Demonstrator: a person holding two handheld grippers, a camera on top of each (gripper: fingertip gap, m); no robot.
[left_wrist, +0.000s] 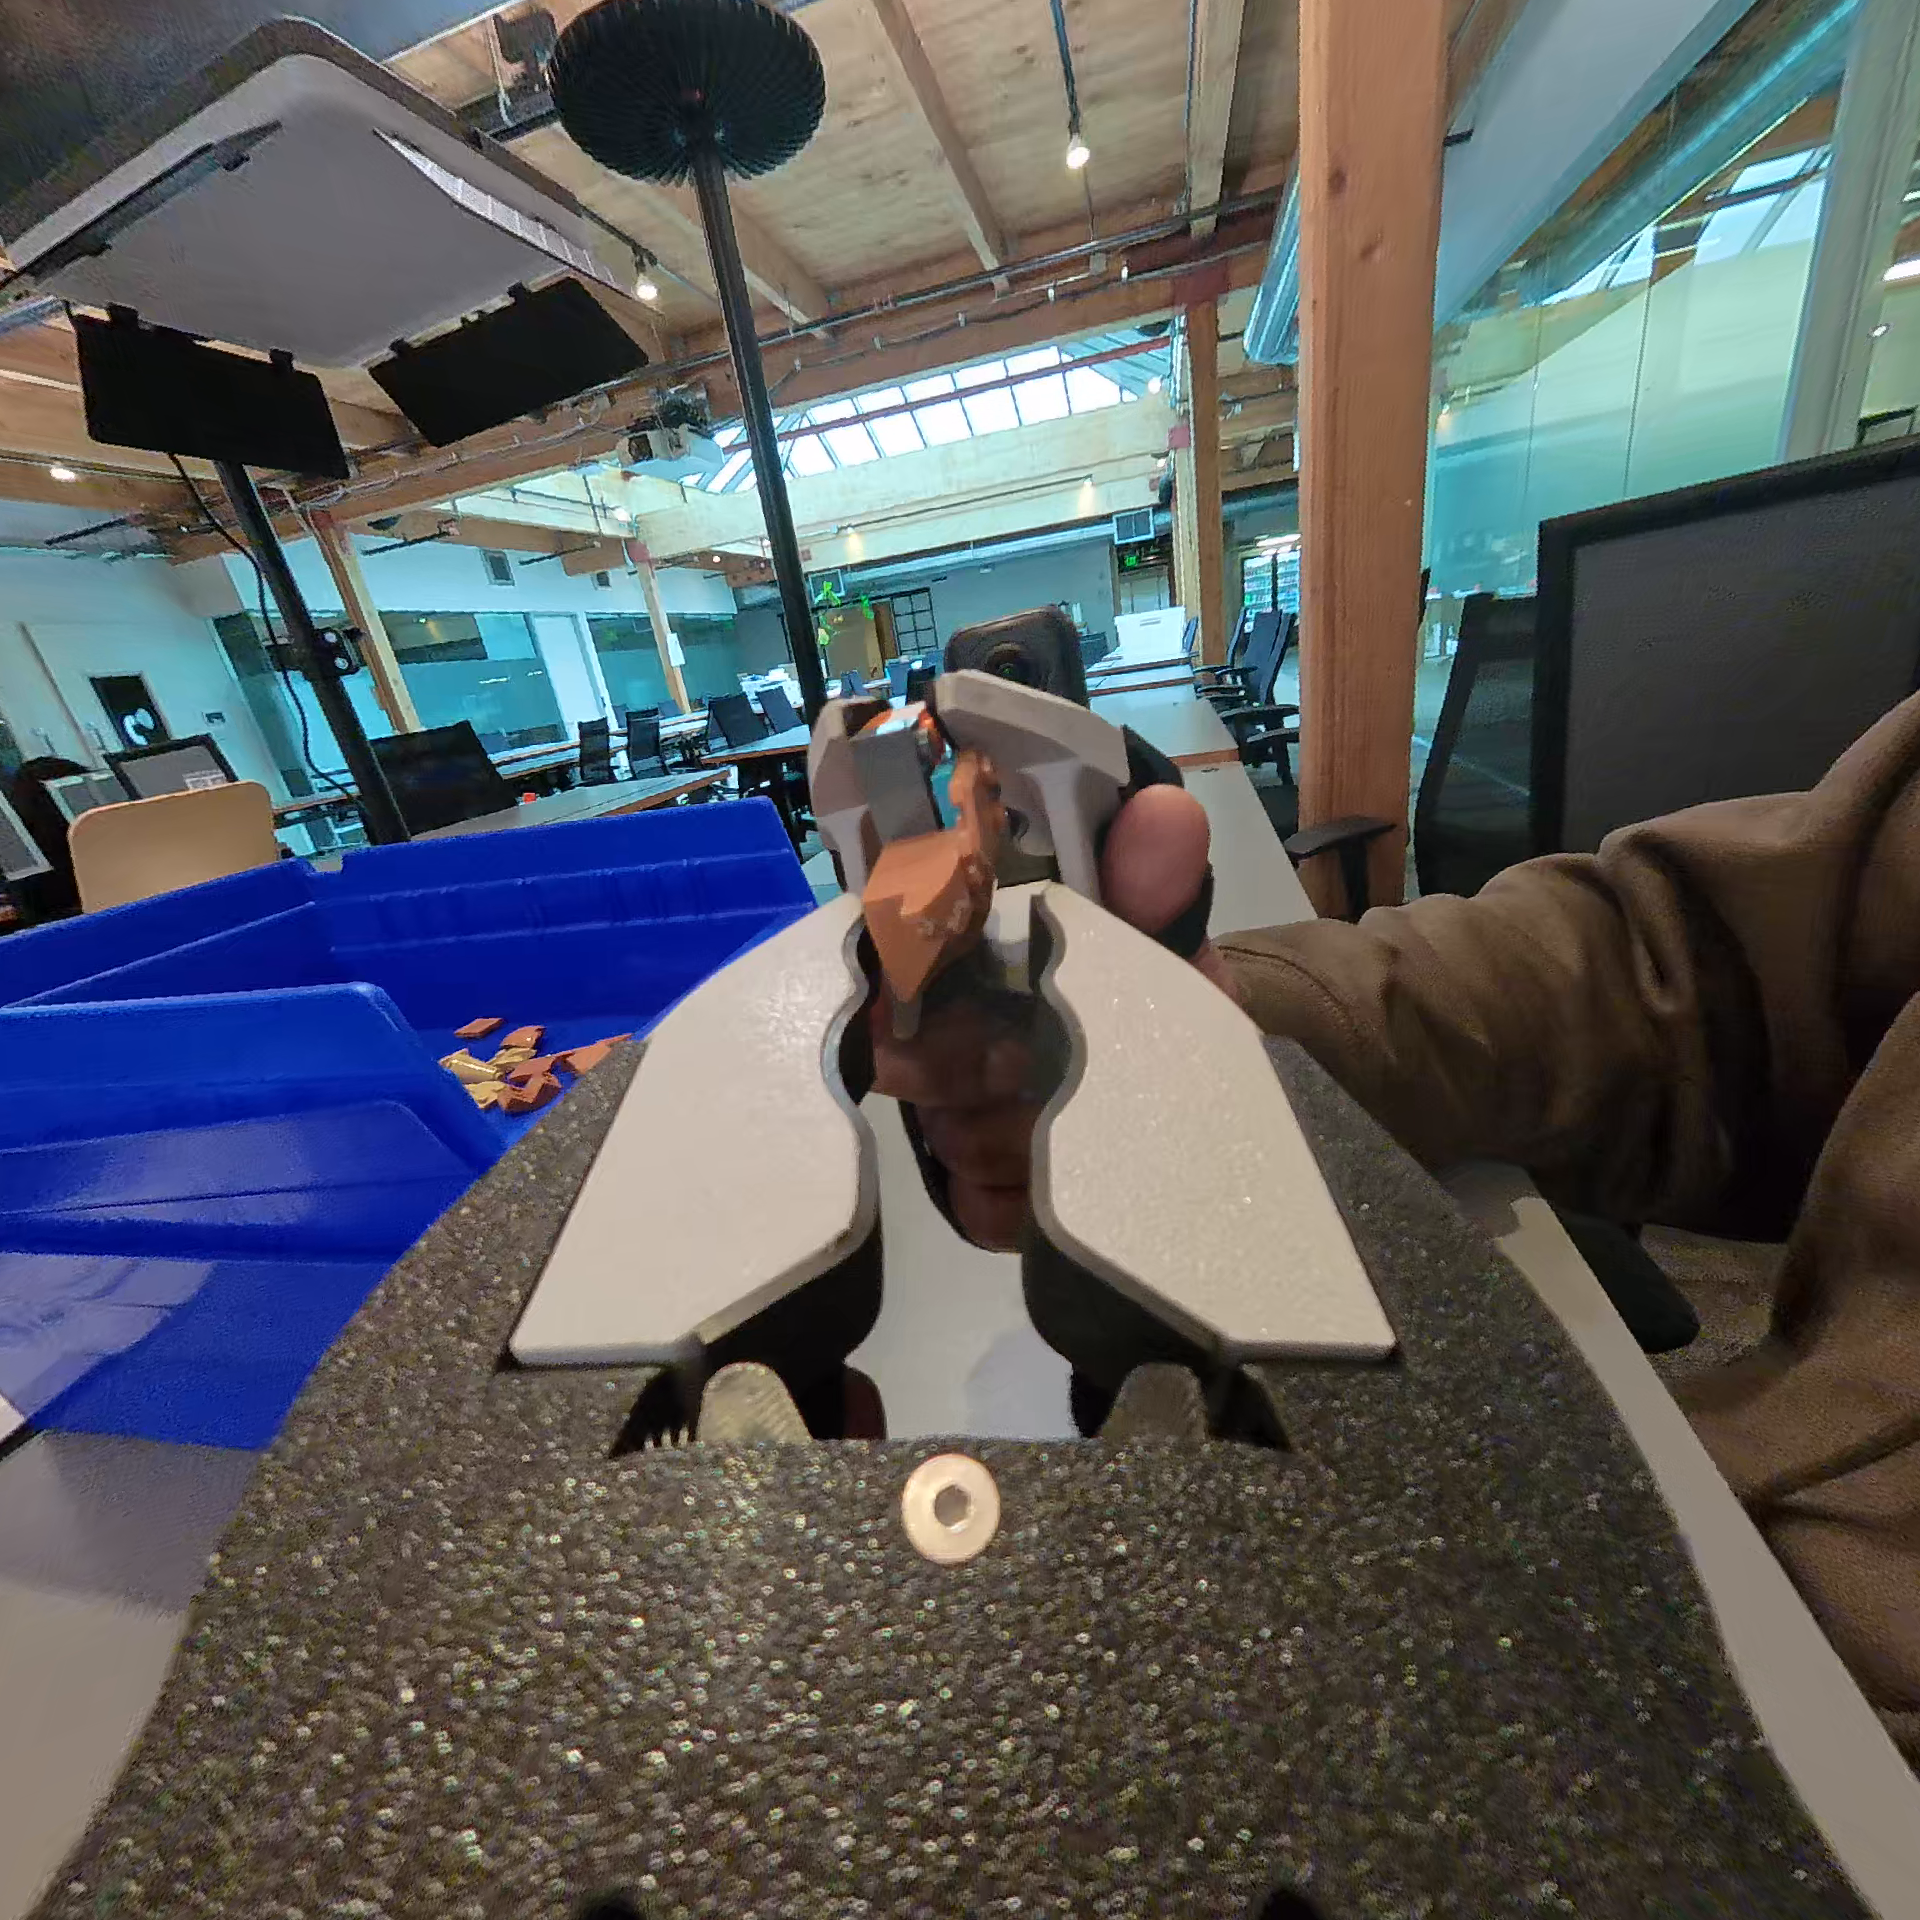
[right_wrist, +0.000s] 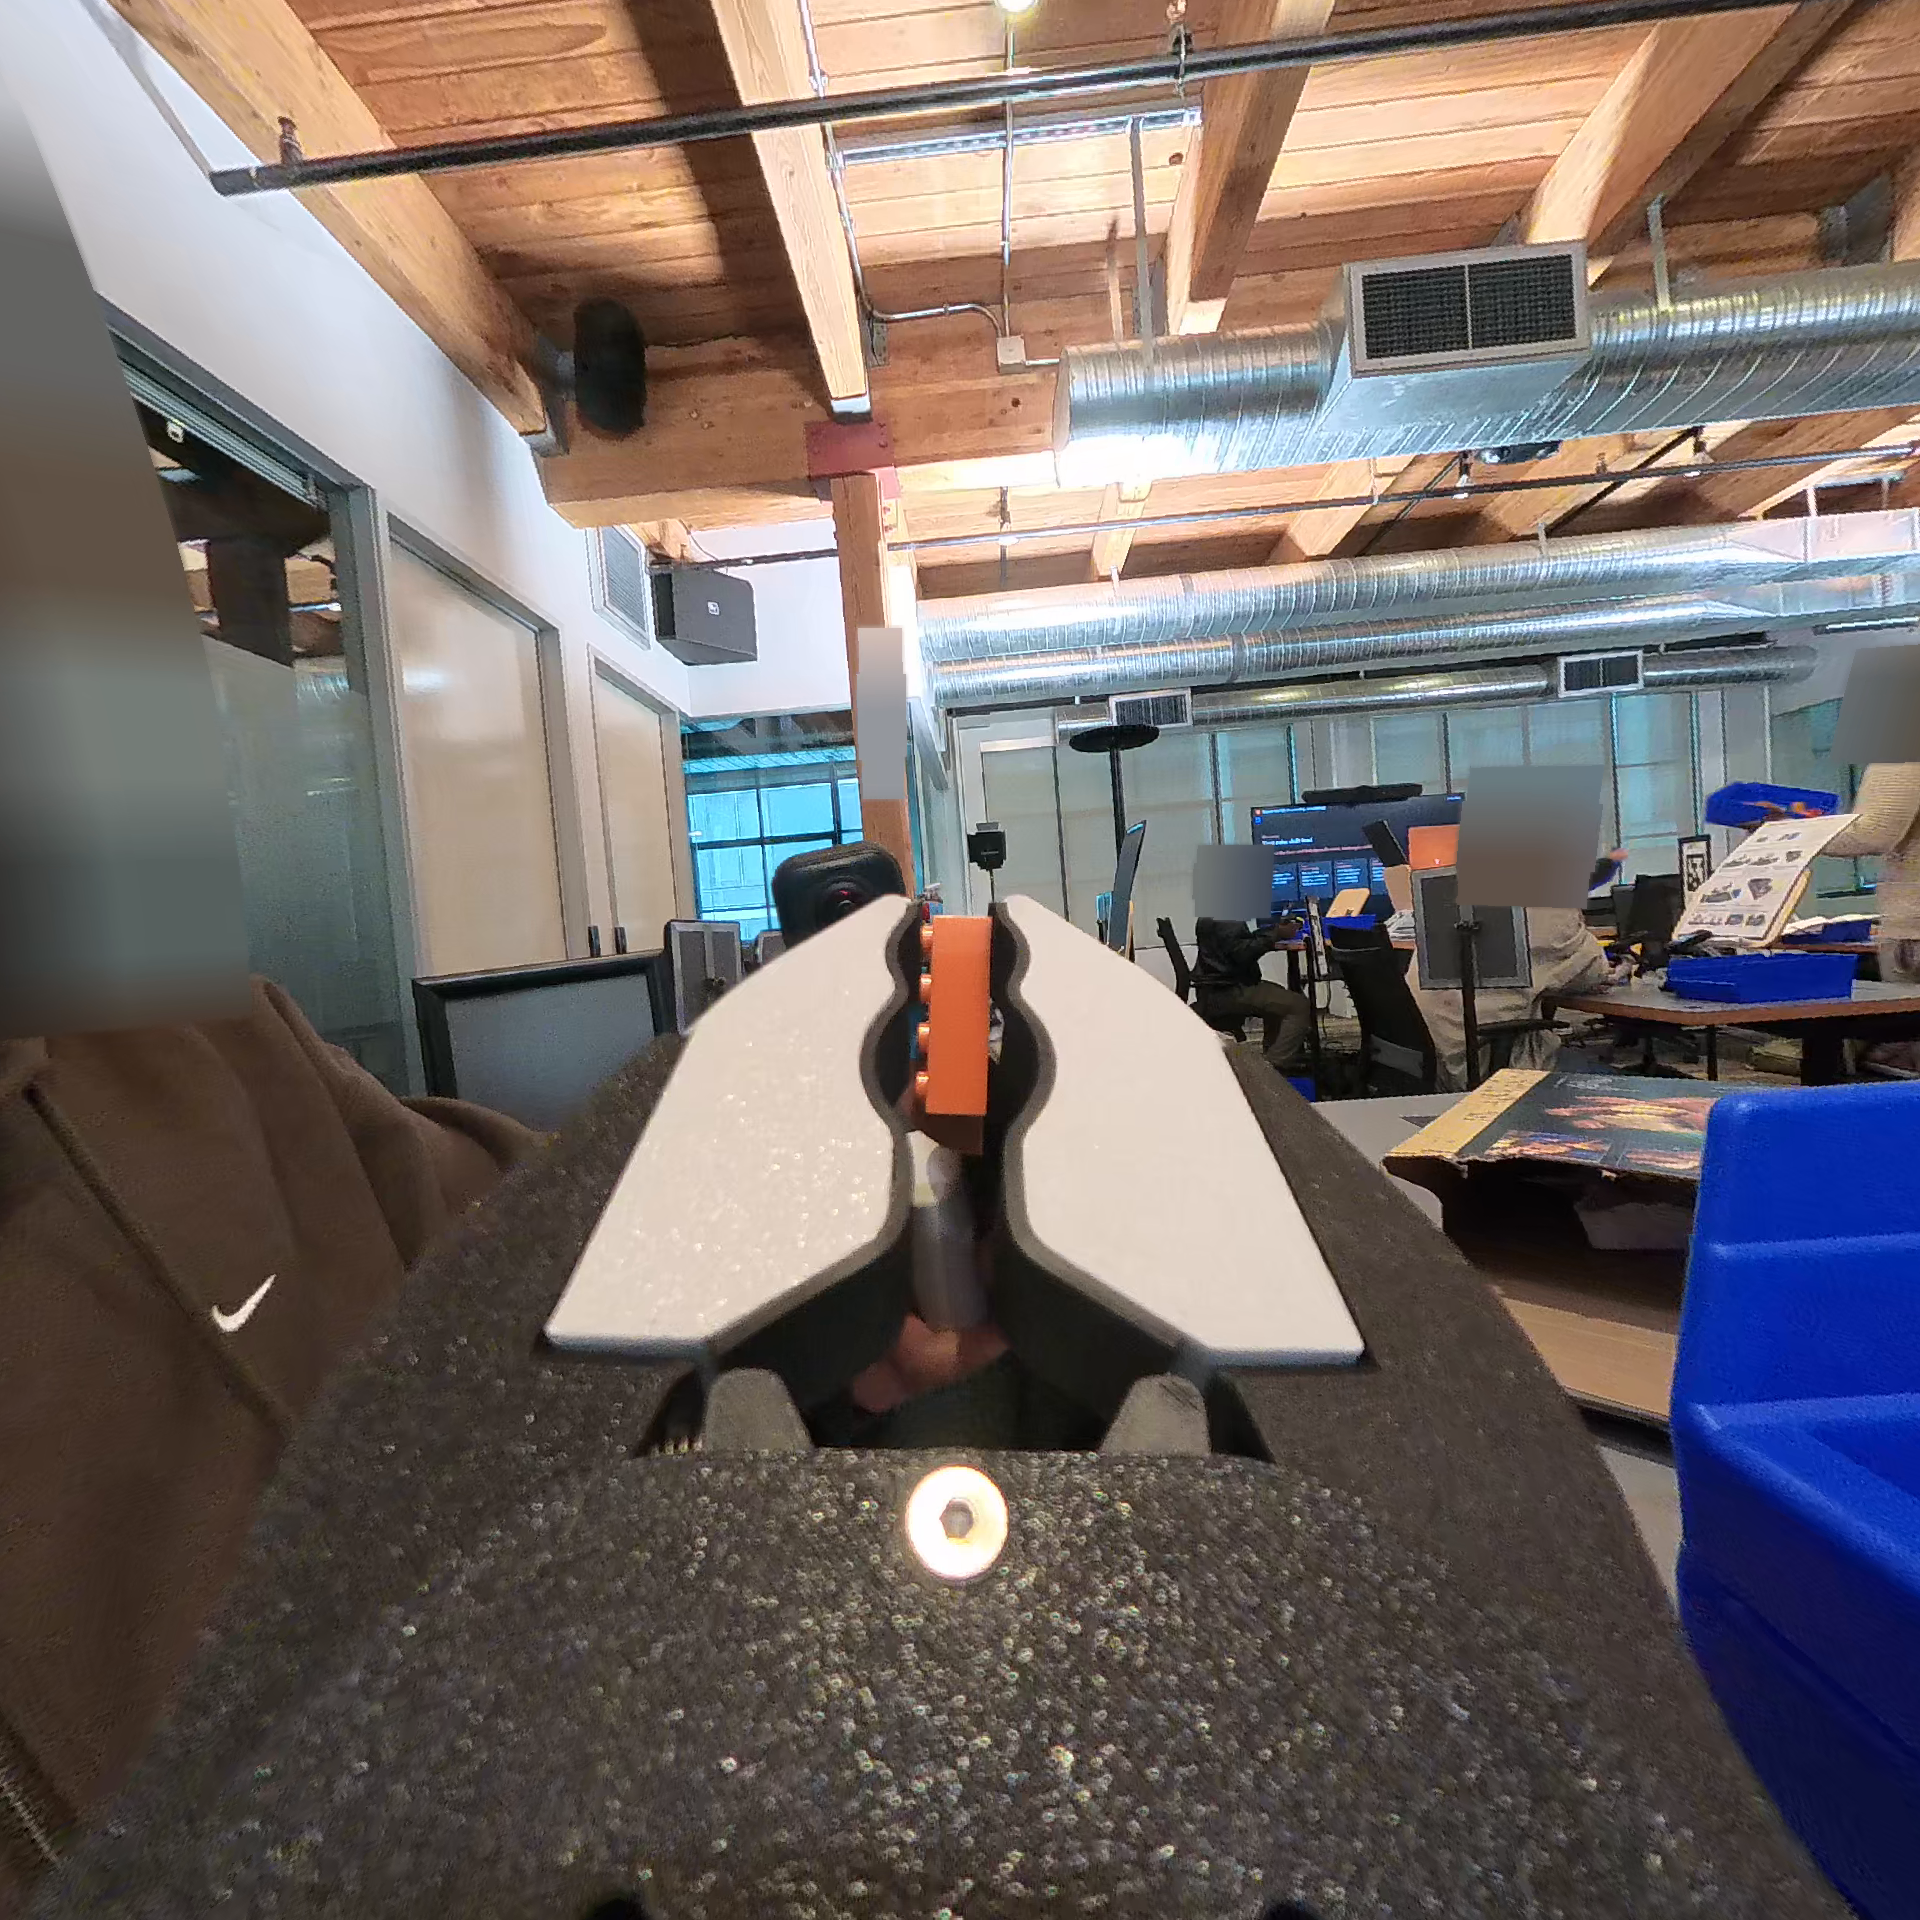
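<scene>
Left wrist view, left to right. We see a blue bin (left_wrist: 395, 935) at the left edge of the tabletop (left_wrist: 1247, 862), with a heap of small brown and tan bricks (left_wrist: 520, 1060) on its floor. The left gripper (left_wrist: 951, 935) is raised off the tabletop, jaws narrow; between their tips sits a brown brick cluster (left_wrist: 925, 904). We cannot tell whether they clamp it. Just beyond, the right gripper (left_wrist: 966, 769) faces ours and meets the same cluster from above, with a hand (left_wrist: 1153, 852) and brown sleeve (left_wrist: 1558, 987) behind it.

Right wrist view. We see a brown hoodie (right_wrist: 208, 1299) at left. The right gripper (right_wrist: 956, 997) has jaws drawn close on an orange brick (right_wrist: 958, 1023), studs facing left, held upright in the air. Below it stands a grey piece (right_wrist: 943, 1247). Another blue bin (right_wrist: 1808, 1403) fills the right edge.
</scene>
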